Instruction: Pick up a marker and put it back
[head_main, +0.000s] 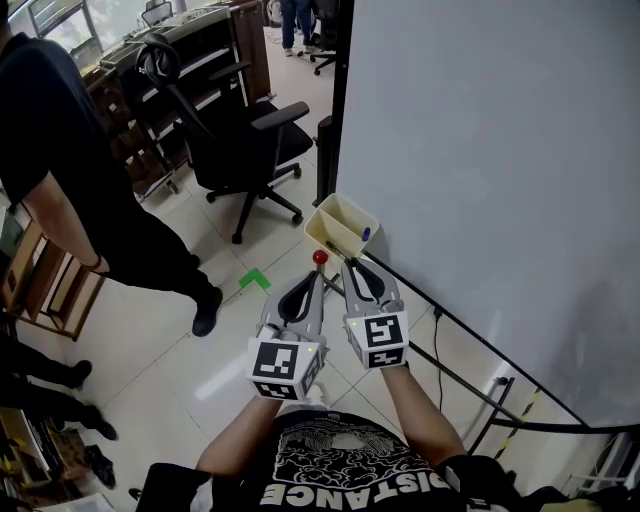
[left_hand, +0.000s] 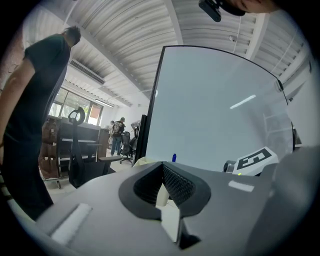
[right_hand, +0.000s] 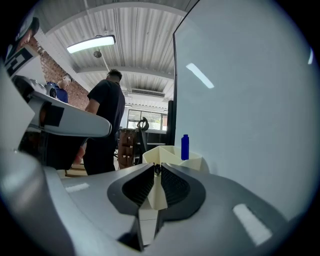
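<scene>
A cream marker tray (head_main: 330, 236) hangs at the whiteboard's (head_main: 480, 150) lower left corner, with a blue marker (head_main: 366, 233) standing in it. Both grippers point at the tray from just short of it. My right gripper (head_main: 347, 263) has its jaws nearly together on a small dark thing at the tips (right_hand: 157, 169), seemingly a marker's end. The blue marker (right_hand: 185, 146) and tray (right_hand: 167, 154) stand straight ahead of it. My left gripper (head_main: 318, 272) is shut and holds nothing (left_hand: 162, 165). A small red knob (head_main: 320, 257) shows just beyond its tips; whether anything holds it I cannot tell.
A black office chair (head_main: 240, 140) stands on the tiled floor left of the board. A person in black (head_main: 60, 150) stands at the far left, near wooden shelving. A green tape mark (head_main: 255, 280) lies on the floor. The board's black frame rail (head_main: 470, 345) runs along my right.
</scene>
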